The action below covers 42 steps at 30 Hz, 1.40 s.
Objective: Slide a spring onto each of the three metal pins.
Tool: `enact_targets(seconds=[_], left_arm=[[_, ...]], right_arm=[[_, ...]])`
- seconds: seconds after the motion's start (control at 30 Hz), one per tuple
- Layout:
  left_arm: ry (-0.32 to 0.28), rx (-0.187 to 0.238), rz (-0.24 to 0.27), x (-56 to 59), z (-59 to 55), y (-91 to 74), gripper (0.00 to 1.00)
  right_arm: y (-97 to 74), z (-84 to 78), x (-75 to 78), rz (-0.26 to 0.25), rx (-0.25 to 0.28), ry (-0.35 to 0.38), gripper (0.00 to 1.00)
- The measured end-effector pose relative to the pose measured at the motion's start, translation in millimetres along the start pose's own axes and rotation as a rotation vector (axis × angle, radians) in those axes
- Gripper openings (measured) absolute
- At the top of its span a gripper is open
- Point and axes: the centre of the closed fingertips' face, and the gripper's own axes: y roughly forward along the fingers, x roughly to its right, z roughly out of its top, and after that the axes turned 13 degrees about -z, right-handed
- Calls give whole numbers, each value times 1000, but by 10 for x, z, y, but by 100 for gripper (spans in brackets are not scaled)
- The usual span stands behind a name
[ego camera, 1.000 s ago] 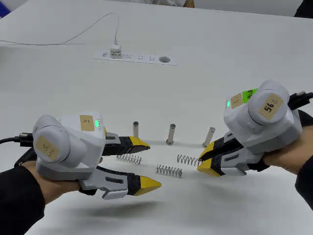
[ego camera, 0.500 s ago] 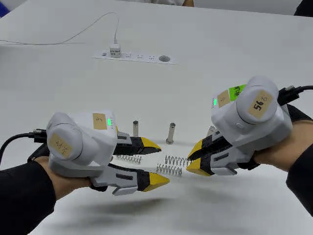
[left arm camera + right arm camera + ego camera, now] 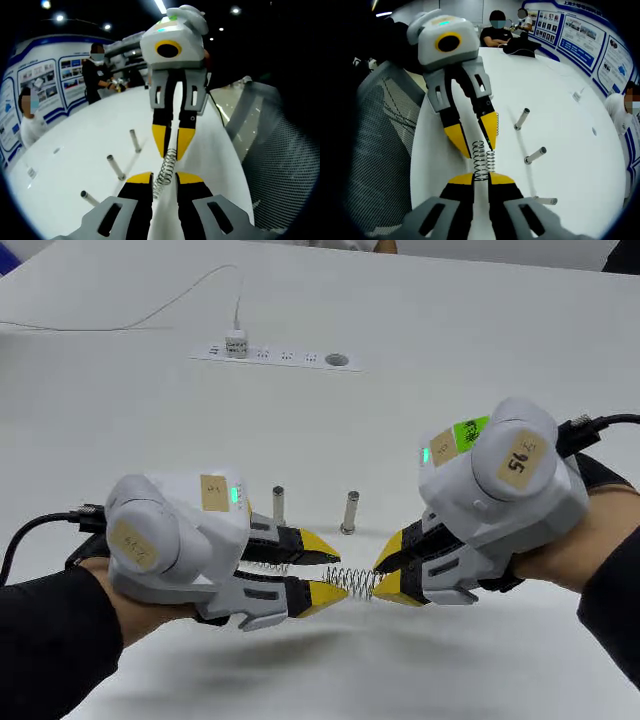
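Spring (image 3: 358,581) strung 9-to-3 between the two, left gripper (image 3: 342,574) at 9 o'clock, jaws slightly apart round its end, two upright metal pins (image 3: 351,512) at 12, right gripper (image 3: 376,580) at 3 clamped on the other end

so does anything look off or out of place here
Nothing damaged or spilled. The one oddity: a single spring spans sideways between both grippers, the right gripper clamped on one end, the other end between the jaws of the left gripper, not aimed at any pin.
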Motion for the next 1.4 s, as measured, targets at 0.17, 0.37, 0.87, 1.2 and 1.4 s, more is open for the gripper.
enact_targets(seconds=[0.17,0.37,0.87,1.2,1.4], left_arm=[[18,-18,-5,19,-24,27,13],[27,-31,-6,25,-39,34,12],[17,-48,-18,51,-84,42,11],[21,-41,-23,64,-60,53,11],[19,-39,-25,67,-62,59,11]], right_arm=[[-15,9,-7,3,1,-5,11],[-38,25,-21,3,3,-10,11],[-162,315,-30,-4,69,-22,11],[-175,460,-49,-5,101,-31,12],[-160,500,-65,-1,109,-30,12]])
